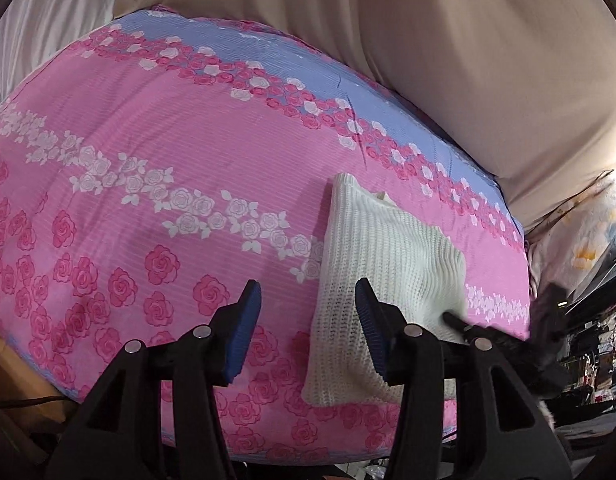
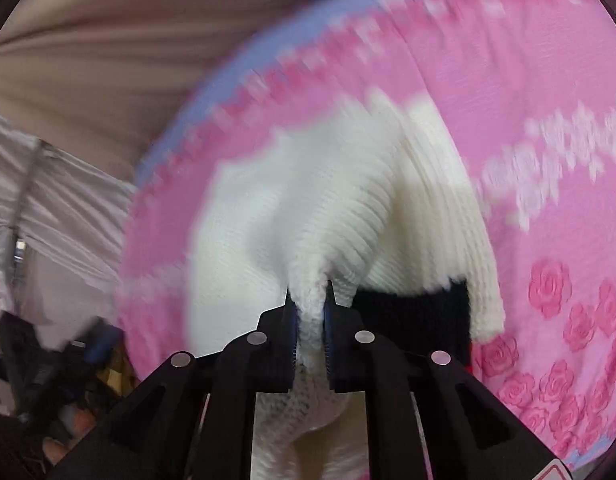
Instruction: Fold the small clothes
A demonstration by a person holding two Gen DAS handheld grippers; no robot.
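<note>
- Sweater (image 1: 383, 268), white and chunky-knit, lies on a pink sheet (image 1: 188, 128) printed with roses; it is the garment being folded.
- Left claw (image 1: 308, 320) is spread wide, its two blue-padded fingers (image 1: 246, 328) well apart with nothing between them.
- Ahead of the left claw and toward its right finger, the sweater stretches away as a long folded panel; the right finger's blue pad overlaps the sweater's near part in the left wrist view, though contact cannot be confirmed.
- Between the left claw's fingers only rose-printed sheet shows.
- Right claw (image 2: 309, 312) is pressed together on a bunched ridge of the sweater (image 2: 308, 208), the knit squeezed into a narrow pleat between its pads.
- From that pinch the knit fans out ahead of the right claw, rising into a loose hump, while more of it hangs below the claw's fingers.
- Just to the right of the right claw's tip, a black patch (image 2: 411, 316) shows beneath the sweater's edge; what it is cannot be told.
- In the left wrist view, the right claw (image 1: 463, 326) appears as a dark, blurred shape at the sweater's right edge, beyond the left claw's right finger.
- Beige cloth (image 1: 447, 60) hangs beyond the far edge of the sheet, ahead of the left claw.
- The right wrist view is smeared by motion blur, so the sheet's pattern there is indistinct.
</note>
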